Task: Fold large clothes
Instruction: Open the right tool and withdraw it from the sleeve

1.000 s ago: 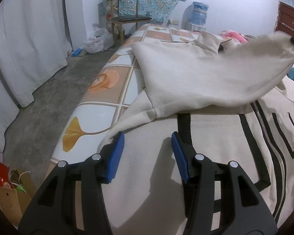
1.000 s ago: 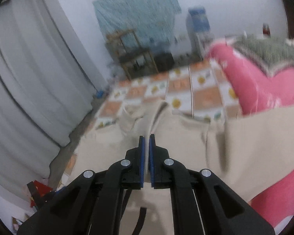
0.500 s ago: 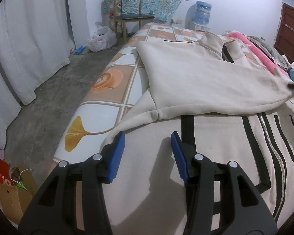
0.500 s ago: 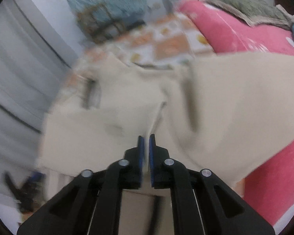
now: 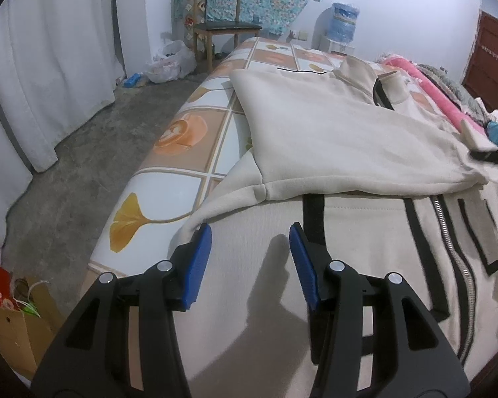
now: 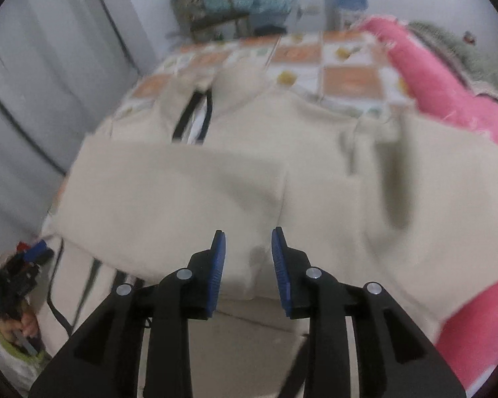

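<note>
A cream jacket (image 5: 332, 132) with black stripes and a metal zipper (image 5: 448, 232) lies spread on the bed. Its sleeve (image 6: 189, 192) lies folded across the chest. My left gripper (image 5: 249, 232) hovers open over the jacket's lower part, near the hem corner, with nothing between its blue pads. My right gripper (image 6: 248, 235) stands just above the sleeve's end. Its jaws are opening and the pads do not press on the cloth. The collar (image 6: 196, 112) shows farther up, blurred. The left gripper (image 6: 26, 265) appears at the left edge of the right wrist view.
The bed sheet (image 5: 179, 132) has orange and white squares, and its left edge drops to a concrete floor (image 5: 83, 165). A pink blanket (image 6: 448, 93) lies along the right side. A wooden chair (image 5: 222, 30), a water bottle (image 5: 343, 20), white curtains (image 5: 49, 66) and a paper bag (image 5: 16, 325) surround the bed.
The right gripper carried the sleeve down across the jacket, laid it flat on the chest, and its jaws parted off the cloth. The left gripper kept still.
</note>
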The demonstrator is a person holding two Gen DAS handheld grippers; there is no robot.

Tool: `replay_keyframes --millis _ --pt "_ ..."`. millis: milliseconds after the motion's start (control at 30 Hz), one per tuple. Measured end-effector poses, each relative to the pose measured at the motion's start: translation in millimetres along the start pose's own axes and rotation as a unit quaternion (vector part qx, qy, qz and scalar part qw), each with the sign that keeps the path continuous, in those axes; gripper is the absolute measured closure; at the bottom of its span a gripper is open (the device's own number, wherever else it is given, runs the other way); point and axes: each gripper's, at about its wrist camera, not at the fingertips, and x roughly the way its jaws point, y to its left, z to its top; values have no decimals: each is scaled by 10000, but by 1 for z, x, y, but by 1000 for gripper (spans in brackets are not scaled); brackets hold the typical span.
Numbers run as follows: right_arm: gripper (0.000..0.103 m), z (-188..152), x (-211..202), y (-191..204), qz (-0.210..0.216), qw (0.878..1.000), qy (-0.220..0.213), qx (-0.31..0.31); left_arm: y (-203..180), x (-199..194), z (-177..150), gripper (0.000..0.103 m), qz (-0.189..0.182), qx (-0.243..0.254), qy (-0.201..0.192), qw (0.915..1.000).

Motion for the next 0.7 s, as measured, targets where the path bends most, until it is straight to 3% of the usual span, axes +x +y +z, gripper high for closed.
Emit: replay_keyframes --millis 67,233,300,433,700 --pt "74 -8 18 -6 -267 9993 243 109 2 -7 0 55 3 6 -42 10000" --pt "72 -10 -3 -1 -438 9989 119 113 5 -41 1 42 187 211 -182 9994" --pt "60 -13 -11 4 -454 9989 62 23 5 -58 6 36 248 301 -242 9989" --pt "49 -25 -32 12 -311 9995 -86 -43 -11 -80 22 23 414 542 -299 9972" --pt "33 -60 -64 22 -241 9990 -373 -91 -80 -85 52 13 -54 1143 -370 9927"
